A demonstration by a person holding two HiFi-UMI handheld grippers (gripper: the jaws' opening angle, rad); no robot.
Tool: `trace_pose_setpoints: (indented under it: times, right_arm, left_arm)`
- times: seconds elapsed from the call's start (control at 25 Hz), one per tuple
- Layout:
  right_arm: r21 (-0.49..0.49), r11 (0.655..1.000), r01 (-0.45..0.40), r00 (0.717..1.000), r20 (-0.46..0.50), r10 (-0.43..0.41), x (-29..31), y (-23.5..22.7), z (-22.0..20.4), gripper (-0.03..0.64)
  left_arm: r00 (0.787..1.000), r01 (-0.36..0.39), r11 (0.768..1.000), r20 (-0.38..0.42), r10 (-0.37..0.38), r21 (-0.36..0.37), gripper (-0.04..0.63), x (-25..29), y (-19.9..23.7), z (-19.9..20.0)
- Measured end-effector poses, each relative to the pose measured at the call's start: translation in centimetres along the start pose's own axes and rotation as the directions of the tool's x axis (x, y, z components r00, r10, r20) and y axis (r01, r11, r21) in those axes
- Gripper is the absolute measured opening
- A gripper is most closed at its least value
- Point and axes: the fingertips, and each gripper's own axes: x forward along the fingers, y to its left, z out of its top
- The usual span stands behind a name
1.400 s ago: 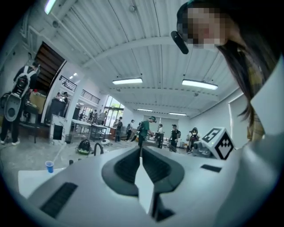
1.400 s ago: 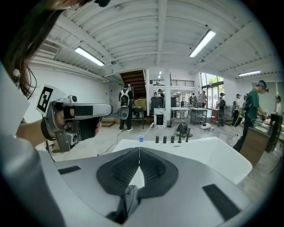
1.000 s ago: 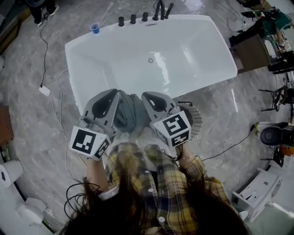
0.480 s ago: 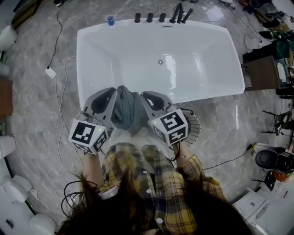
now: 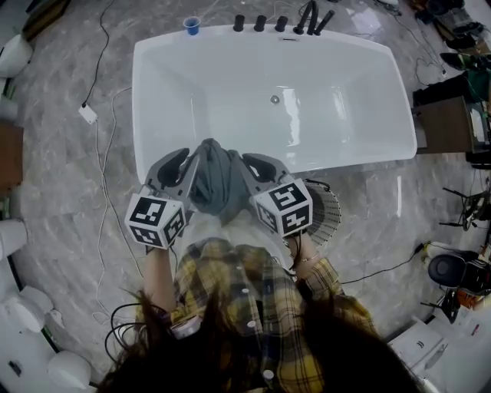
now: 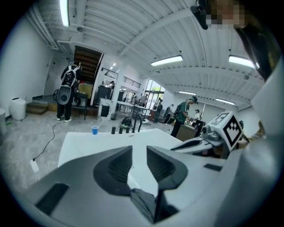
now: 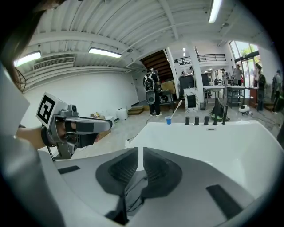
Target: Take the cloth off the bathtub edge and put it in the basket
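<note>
A grey cloth hangs bunched between my two grippers, just in front of the near rim of the white bathtub. My left gripper holds its left side. Its jaws have just been opening a little, and the cloth still sits pinched low between them in the left gripper view. My right gripper is shut on the cloth's right side, where folds of the cloth show under the jaws. The white ribbed basket stands on the floor just right of the right gripper, partly hidden by it.
A blue cup and black tap fittings stand on the tub's far rim. A cable with a white plug lies on the marble floor to the left. Stands and gear crowd the right edge. People stand far off in the gripper views.
Both grippers have come down slightly with the cloth still between them. The head view has shifted, so the tub now sits more squarely across the top.
</note>
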Motion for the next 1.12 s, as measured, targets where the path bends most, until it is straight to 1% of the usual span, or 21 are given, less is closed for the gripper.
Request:
trace_pose_setpoints:
  times: [0.04, 0.08, 0.16, 0.4, 0.6, 0.8, 1.0, 1.12]
  right_arm:
    - [0.011, 1.0, -0.004, 1.0, -0.011, 0.004, 0.4, 0.0, -0.6, 0.024]
    - [0.022, 1.0, -0.01, 1.0, -0.024, 0.011, 0.7, 0.1, -1.2, 0.043]
    - [0.036, 0.999, -0.021, 0.998, -0.05, 0.022, 1.5, 0.2, -2.7, 0.091]
    - [0.059, 0.998, -0.025, 0.989, -0.142, 0.033, 3.8, -0.2, -7.8, 0.159]
    - [0.127, 0.992, -0.015, 0.981, -0.189, 0.039, 5.9, -0.8, -11.4, 0.222]
    - [0.225, 0.974, -0.034, 0.971, -0.222, 0.085, 8.4, -0.9, -14.9, 0.288]
    - [0.258, 0.966, -0.016, 0.956, -0.281, 0.091, 11.0, -1.1, -18.5, 0.326]
    - [0.267, 0.964, -0.008, 0.948, -0.305, 0.092, 12.6, -1.4, -20.3, 0.341]
  left_arm:
    - [1.0, -0.002, 1.0, -0.023, 0.001, -0.011, 0.092, 0.2, 0.3, -0.9]
    - [0.999, -0.002, 1.0, -0.045, 0.001, -0.022, 0.11, 0.4, 0.5, -1.8]
    - [0.997, -0.004, 0.999, -0.078, 0.001, -0.043, 0.124, 0.8, 0.9, -3.6]
    - [0.987, -0.012, 0.992, -0.162, -0.008, -0.125, 0.164, 2.1, 1.6, -9.3]
    - [0.969, -0.021, 0.987, -0.246, -0.018, -0.159, 0.183, 3.0, 2.5, -14.2]
    - [0.95, -0.038, 0.979, -0.312, -0.027, -0.202, 0.227, 4.2, 3.3, -18.7]
    - [0.927, -0.068, 0.968, -0.375, -0.029, -0.243, 0.284, 5.1, 4.1, -23.4]
    - [0.914, -0.087, 0.958, -0.404, -0.032, -0.273, 0.302, 5.8, 4.7, -25.8]
